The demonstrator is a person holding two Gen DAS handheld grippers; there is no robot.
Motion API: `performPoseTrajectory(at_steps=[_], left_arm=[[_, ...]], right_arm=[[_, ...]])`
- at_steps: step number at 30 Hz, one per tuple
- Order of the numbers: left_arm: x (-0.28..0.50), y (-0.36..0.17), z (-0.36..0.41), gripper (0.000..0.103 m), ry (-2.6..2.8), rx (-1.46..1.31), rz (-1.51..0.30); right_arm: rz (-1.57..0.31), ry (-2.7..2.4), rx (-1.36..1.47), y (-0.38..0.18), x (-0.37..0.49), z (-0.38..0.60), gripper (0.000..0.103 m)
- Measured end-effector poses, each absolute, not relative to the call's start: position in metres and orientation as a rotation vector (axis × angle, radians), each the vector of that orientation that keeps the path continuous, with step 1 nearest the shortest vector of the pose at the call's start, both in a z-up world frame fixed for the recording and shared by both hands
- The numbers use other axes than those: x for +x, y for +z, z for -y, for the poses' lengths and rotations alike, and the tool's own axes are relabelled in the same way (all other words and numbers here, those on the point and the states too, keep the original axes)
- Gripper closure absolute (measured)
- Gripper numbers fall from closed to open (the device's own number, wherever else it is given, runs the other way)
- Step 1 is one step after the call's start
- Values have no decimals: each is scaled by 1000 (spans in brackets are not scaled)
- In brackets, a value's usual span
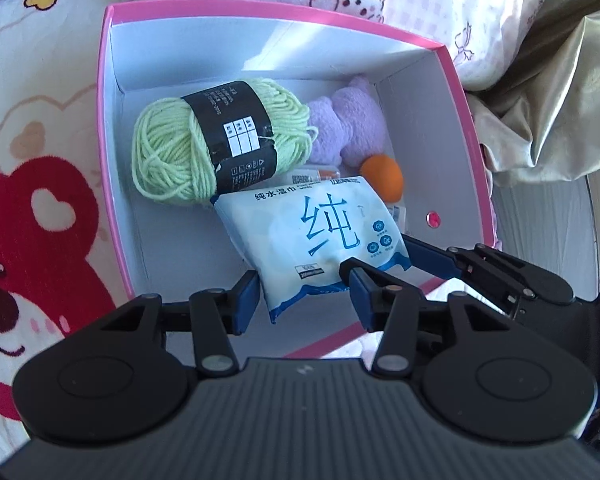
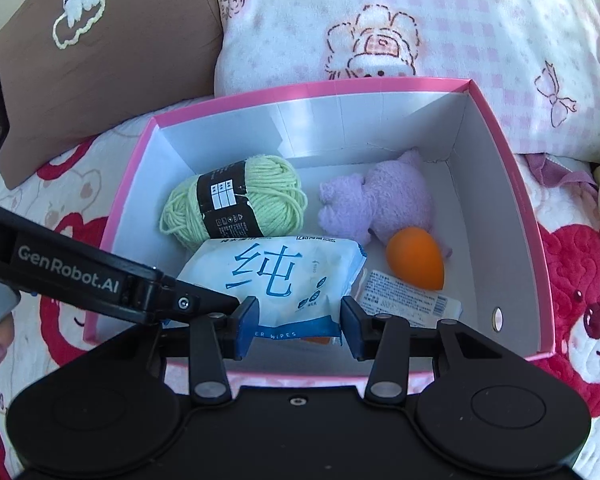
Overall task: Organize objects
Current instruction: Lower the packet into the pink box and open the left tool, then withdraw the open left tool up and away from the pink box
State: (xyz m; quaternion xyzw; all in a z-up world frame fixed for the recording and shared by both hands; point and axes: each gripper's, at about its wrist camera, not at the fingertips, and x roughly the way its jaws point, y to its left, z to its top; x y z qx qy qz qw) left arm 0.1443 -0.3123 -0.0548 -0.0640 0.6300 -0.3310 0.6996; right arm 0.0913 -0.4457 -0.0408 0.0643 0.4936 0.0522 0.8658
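Note:
A white-and-blue pack of wet wipes (image 1: 312, 232) (image 2: 276, 276) leans tilted at the near end of the pink box (image 1: 260, 6) (image 2: 340, 84). My left gripper (image 1: 302, 298) is shut on its lower corner, both blue pads against its edges. From the right, my right gripper (image 1: 416, 250) (image 2: 300, 326) is shut on the pack's near edge. In the right wrist view my left gripper (image 2: 224, 300) reaches in from the left to the pack's corner. Behind the pack lie a green yarn ball (image 1: 204, 140) (image 2: 236, 204), a purple plush toy (image 1: 348, 124) (image 2: 380, 200) and an orange sponge (image 1: 382, 178) (image 2: 416, 258).
A flat printed packet (image 2: 408, 300) lies on the box floor under the wipes. The box sits on a quilt with red bears (image 1: 32, 220). A pink checked pillow (image 2: 420, 20) and a brown cushion (image 2: 100, 60) lie behind it, and gold fabric (image 1: 560, 80) hangs to the right.

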Motion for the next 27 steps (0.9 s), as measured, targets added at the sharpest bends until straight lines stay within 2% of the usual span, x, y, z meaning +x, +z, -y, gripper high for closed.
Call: performPoseTrajectory(at_steps=[5,9,16,27], left_arm=[[137,-50,314,55,-706,-50,-1378],[134,-40,302,47,-686,0,-1294],[125,-12,282,44,-715,35,-1190],[97,25,230,42,-676,51,-1078]], right_arm=[[-1048,116,141,-45,90,442,53],[-1030,115,186,-50,93,438,53],[-1033,125,201,-53,94,420,53],[-921,112,169,4,51,388,53]])
